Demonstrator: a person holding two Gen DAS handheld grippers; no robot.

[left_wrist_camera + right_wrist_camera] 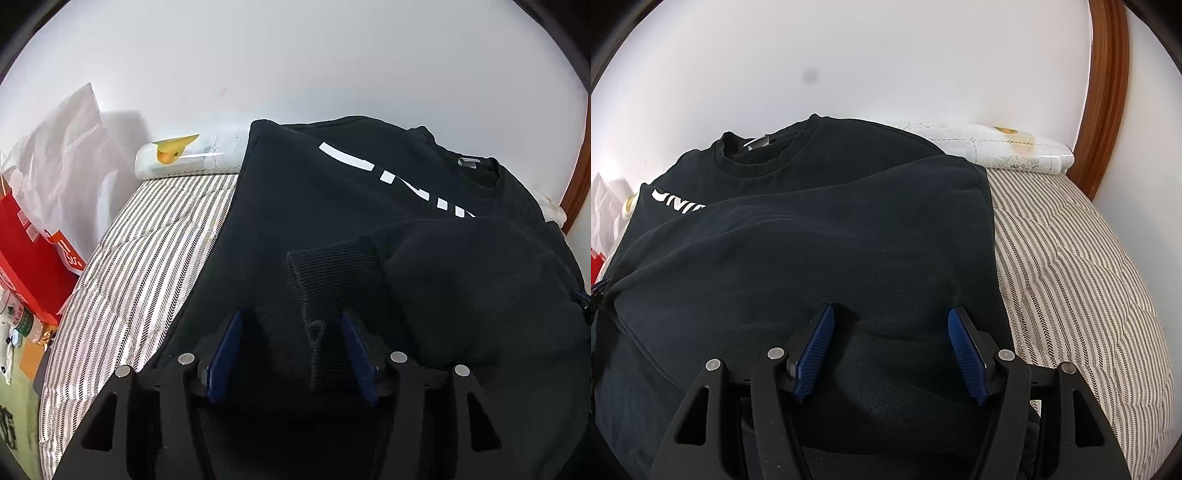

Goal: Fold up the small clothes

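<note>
A striped mattress (155, 236) is seen beneath a black sweatshirt (332, 206), which is spread across it with the collar toward the far wall; a sleeve is folded over the chest, its ribbed cuff (332, 273) laid between the blue pads of the left gripper (291, 332), whose jaws are held apart; the right gripper (890, 325) is likewise spread wide over the body fabric, nothing being pinched; a rolled plastic sheet (1015, 151) is lodged at the mattress head.

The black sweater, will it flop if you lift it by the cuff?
Probably floppy: the black sweater drapes in soft folds over the bed. The cuff looks thick and ribbed, so likely easy to grip. The sleeve would likely trail behind.
</note>
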